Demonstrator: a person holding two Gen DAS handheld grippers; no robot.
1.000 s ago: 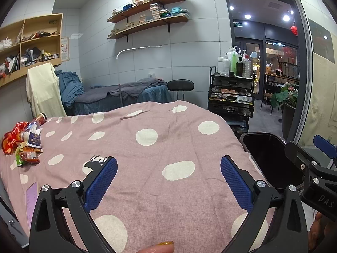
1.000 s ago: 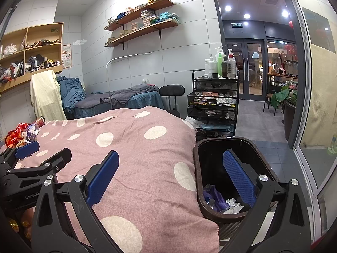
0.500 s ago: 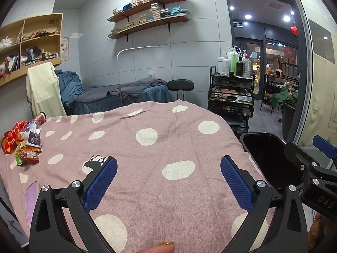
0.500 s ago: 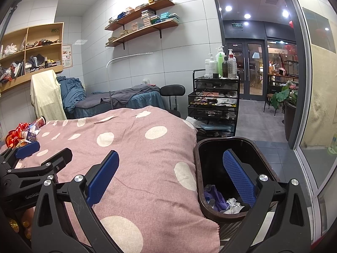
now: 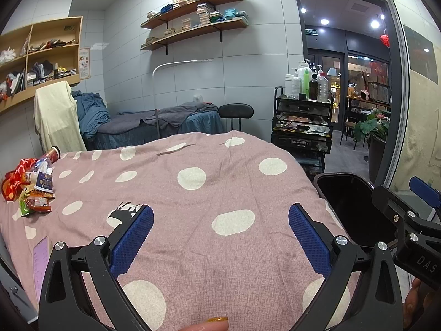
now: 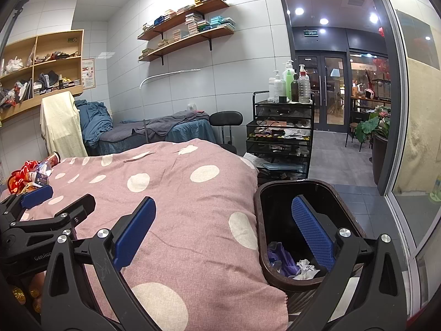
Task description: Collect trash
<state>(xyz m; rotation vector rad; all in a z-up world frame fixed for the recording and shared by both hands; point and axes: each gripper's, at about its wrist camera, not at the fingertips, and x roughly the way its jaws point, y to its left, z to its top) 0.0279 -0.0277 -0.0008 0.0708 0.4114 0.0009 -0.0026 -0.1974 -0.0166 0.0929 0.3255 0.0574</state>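
Trash (image 5: 33,184) sits piled at the bed's (image 5: 220,193) far left; little lies in the bin (image 6: 275,273). Left tool (image 5: 220,237) and right tool (image 6: 220,234) gape apart, empty.

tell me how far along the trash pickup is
Partly done at most: the bin beside the bed holds a few scraps. Nothing is in hand; the left gripper and right gripper are both open and empty. The wrapper pile at the bed's far left remains.

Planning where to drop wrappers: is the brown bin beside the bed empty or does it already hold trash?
Not empty: the brown bin holds a purple scrap and crumpled white paper at the bottom.
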